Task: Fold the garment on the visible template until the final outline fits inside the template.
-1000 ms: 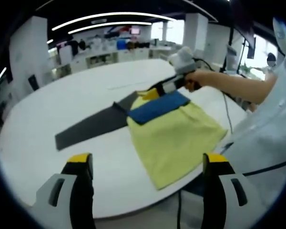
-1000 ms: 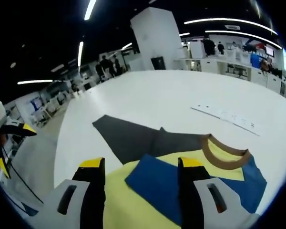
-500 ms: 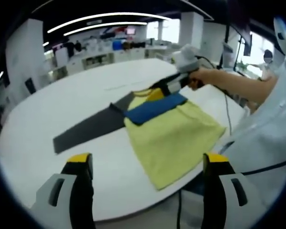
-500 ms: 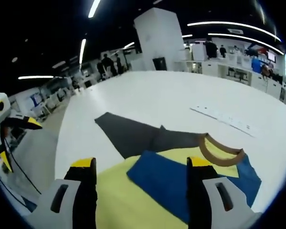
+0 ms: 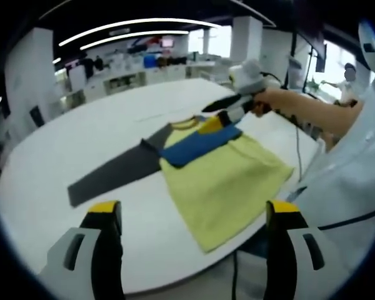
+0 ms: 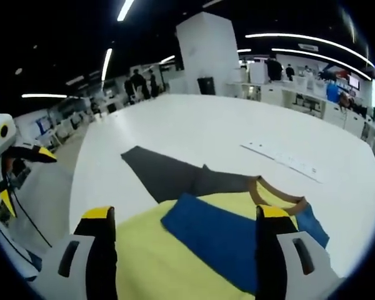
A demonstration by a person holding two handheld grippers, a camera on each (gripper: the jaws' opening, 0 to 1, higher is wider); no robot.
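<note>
A yellow T-shirt (image 5: 228, 181) lies flat on the white table, with a blue sleeve (image 5: 197, 142) folded across its chest and a brown collar (image 6: 276, 194) at the far end. The dark grey template (image 5: 109, 176) sticks out from under its left side, also visible as the template (image 6: 165, 175) ahead of the shirt. My right gripper (image 5: 228, 111), held by a hand, hovers over the collar end. From its own camera the right gripper (image 6: 185, 215) stands open above the blue sleeve (image 6: 219, 234), holding nothing. My left gripper (image 5: 194, 209) is open, back from the shirt near the table's edge.
The white table (image 6: 194, 122) is large and rounded, and the shirt's hem reaches its near edge (image 5: 237, 240). A thin white strip (image 6: 280, 160) lies beyond the collar. A person's sleeve (image 5: 356, 156) and a cable fill the right side. Desks and people stand far behind.
My right gripper's jaws have spread wider apart and it has lifted slightly off the blue sleeve, which lies flat on the shirt. The left gripper has stayed put.
</note>
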